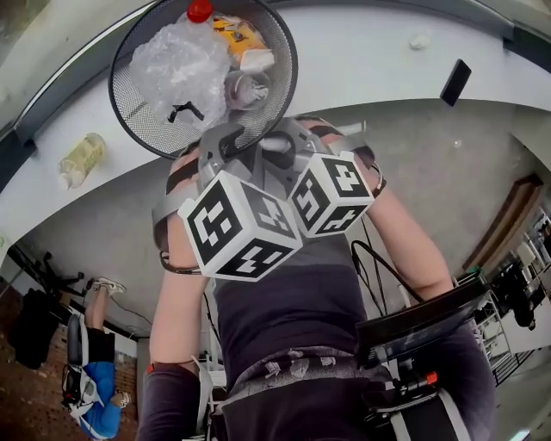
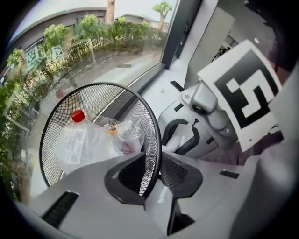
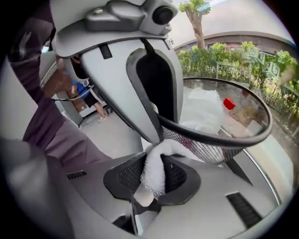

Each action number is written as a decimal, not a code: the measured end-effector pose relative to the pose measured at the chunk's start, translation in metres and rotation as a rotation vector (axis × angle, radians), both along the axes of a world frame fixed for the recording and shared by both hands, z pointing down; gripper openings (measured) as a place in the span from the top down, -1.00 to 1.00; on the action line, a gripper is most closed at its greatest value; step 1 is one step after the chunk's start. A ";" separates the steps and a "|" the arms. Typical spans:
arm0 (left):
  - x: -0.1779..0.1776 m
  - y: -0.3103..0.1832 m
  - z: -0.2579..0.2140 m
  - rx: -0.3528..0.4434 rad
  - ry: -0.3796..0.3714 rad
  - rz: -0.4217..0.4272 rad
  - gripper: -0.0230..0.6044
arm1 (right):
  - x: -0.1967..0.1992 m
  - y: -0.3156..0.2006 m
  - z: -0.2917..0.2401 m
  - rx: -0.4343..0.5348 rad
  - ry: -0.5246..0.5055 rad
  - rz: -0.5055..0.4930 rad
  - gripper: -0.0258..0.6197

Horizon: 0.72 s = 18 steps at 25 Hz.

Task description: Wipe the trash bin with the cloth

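Observation:
A black mesh trash bin (image 1: 138,103) stands on a white ledge (image 1: 362,60). It holds a clear bottle with a red cap (image 1: 199,10), crumpled plastic and wrappers. My left gripper (image 1: 225,142) grips the bin's near rim (image 2: 156,140), one pad inside the mesh wall and one outside. My right gripper (image 3: 152,175) is just to its right, shut on a folded white cloth (image 3: 154,163). The cloth's top touches the outside of the mesh just under the rim (image 3: 219,133). In the left gripper view the right gripper (image 2: 187,135) shows right behind the rim.
A pale bottle (image 1: 82,159) lies on the ledge left of the bin. A dark flat phone-like thing (image 1: 455,82) and a small white bit (image 1: 419,40) lie at the ledge's right. A window (image 2: 70,56) runs along behind the ledge. A person (image 1: 90,388) stands at lower left.

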State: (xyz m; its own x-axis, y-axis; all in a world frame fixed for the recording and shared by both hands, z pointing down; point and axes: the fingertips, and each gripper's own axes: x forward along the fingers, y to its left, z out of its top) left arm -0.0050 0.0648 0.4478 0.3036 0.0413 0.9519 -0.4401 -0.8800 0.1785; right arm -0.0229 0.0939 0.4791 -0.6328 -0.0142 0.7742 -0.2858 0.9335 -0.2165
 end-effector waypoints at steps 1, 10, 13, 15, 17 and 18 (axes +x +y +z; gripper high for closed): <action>0.001 0.001 -0.002 0.002 0.024 -0.004 0.64 | 0.010 -0.002 0.002 -0.003 0.018 0.016 0.66; -0.007 -0.017 -0.043 0.137 0.132 0.031 0.39 | 0.169 -0.080 0.033 0.066 0.333 0.370 0.66; -0.001 -0.031 -0.056 0.171 0.209 -0.016 0.39 | 0.181 -0.104 0.041 0.084 0.359 0.435 0.66; 0.002 -0.042 -0.062 0.198 0.239 -0.053 0.39 | 0.179 -0.108 0.051 0.041 0.357 0.452 0.65; 0.004 -0.050 -0.066 0.219 0.260 -0.079 0.39 | 0.178 -0.108 0.059 0.001 0.360 0.462 0.53; 0.005 -0.053 -0.069 0.219 0.274 -0.091 0.39 | 0.179 -0.109 0.060 -0.003 0.362 0.469 0.48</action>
